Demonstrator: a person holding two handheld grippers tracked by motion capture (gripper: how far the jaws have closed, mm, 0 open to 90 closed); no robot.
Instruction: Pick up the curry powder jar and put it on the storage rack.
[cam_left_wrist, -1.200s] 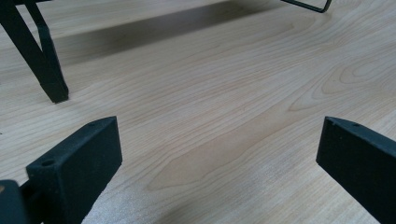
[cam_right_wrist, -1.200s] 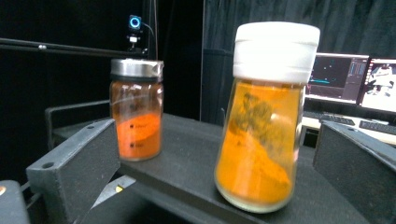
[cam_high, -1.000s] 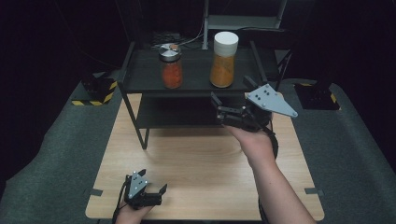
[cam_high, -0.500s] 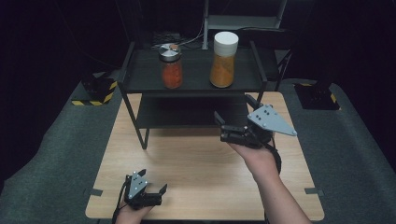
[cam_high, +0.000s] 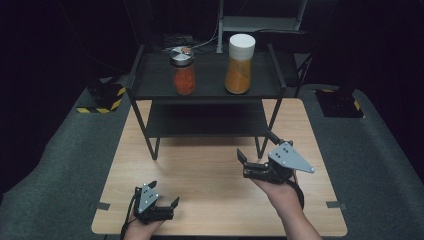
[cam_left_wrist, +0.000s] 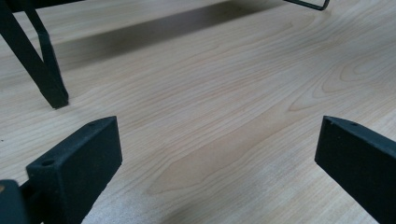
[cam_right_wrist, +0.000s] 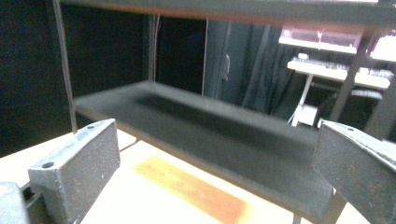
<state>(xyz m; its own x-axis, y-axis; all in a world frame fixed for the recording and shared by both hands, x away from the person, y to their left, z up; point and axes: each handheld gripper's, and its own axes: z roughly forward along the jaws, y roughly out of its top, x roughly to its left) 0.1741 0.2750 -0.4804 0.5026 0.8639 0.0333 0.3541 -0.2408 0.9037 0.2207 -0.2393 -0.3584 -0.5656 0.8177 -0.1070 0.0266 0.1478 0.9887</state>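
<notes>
Jars: red jar (cam_high: 183, 71) and orange jar (cam_high: 240, 64) sit atop the black shelf (cam_high: 205, 85). Right gripper (cam_high: 254, 161) hangs just in front of it, left gripper (cam_high: 162, 199) well nearer the person, both jaws spread wide, empty.

We see two jars (cam_high: 183, 71) (cam_high: 239, 63) side by side on the rack's (cam_high: 150, 82) top shelf, which stands at the table's (cam_high: 210, 175) far edge

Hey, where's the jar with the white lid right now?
In the high view, the jar with the white lid stands upright on the top shelf of the black rack, toward its right side, with the shorter metal-lidded jar to its left.
</notes>
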